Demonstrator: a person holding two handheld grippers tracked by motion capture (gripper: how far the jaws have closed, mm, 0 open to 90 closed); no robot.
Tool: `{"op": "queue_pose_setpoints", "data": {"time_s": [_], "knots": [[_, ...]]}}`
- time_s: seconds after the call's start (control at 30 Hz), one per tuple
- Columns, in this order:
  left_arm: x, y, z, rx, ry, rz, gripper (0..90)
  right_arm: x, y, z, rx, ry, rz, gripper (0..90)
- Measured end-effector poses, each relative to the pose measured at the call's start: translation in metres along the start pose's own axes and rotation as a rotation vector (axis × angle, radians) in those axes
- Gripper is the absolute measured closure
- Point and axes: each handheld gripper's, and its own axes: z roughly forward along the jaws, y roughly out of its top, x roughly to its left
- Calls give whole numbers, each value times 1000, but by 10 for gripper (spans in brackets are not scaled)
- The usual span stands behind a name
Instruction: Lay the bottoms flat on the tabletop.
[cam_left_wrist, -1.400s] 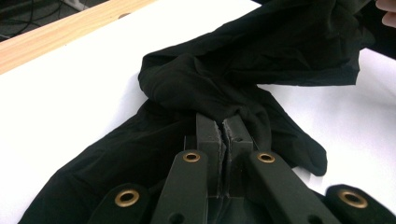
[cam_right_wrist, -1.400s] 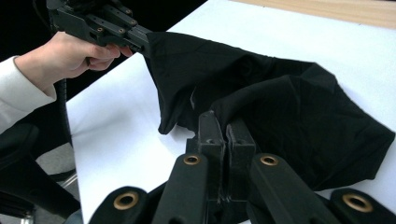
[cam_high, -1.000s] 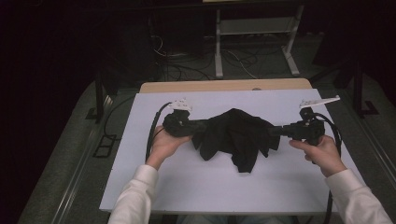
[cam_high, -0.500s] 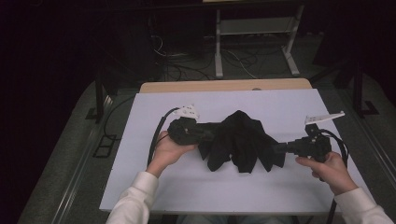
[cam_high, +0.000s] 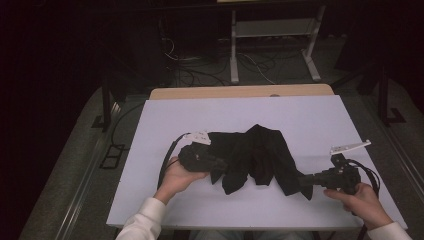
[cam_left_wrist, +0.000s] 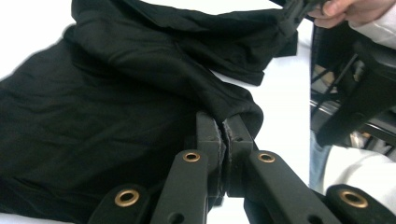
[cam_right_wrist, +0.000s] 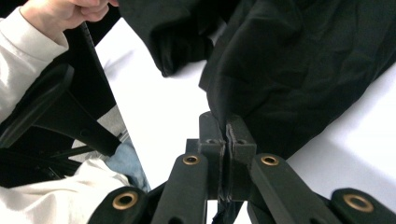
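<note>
Both jaws pinch black garment (cam_high: 257, 157): left gripper (cam_high: 216, 163) at 9 o'clock, right gripper (cam_high: 306, 180) at 4. Thin pinches may slip, dropping cloth bunched on desk (cam_high: 165, 115).

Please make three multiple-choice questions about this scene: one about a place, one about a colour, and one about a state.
1. Where does the cloth lie?
A. on the white table top
B. on the floor
C. on the metal shelf behind

2. What colour is the cloth?
A. red
B. black
C. yellow

3. In what state is the left claw?
A. wide open above the cloth
B. shut with nothing in it
C. shut on an edge of the cloth

Answers:
1. A, the high view shows the cloth resting on the white top between both hands.
2. B, it looks black in all three views.
3. C, the left gripper view shows a fold of cloth pinched between the closed jaws; the right claw pinches the cloth likewise.
</note>
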Motion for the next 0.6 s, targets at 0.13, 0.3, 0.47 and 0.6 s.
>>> {"op": "queue_pose_setpoints", "data": {"time_s": [0.13, 0.3, 0.47, 0.6], "knots": [[-4, -10, 3, 26, -35, 16, 879, -3, -9, -2, 18, -8, 14, 854], [-10, -18, 12, 67, -82, 24, 880, -5, -19, 0, 39, -1, 36, 854], [-12, -26, 21, 98, -120, 19, 879, -2, -24, 3, 80, 6, 54, 742], [-13, -33, 27, 118, -136, 13, 879, 2, -18, 3, 60, -46, 46, 538]]}}
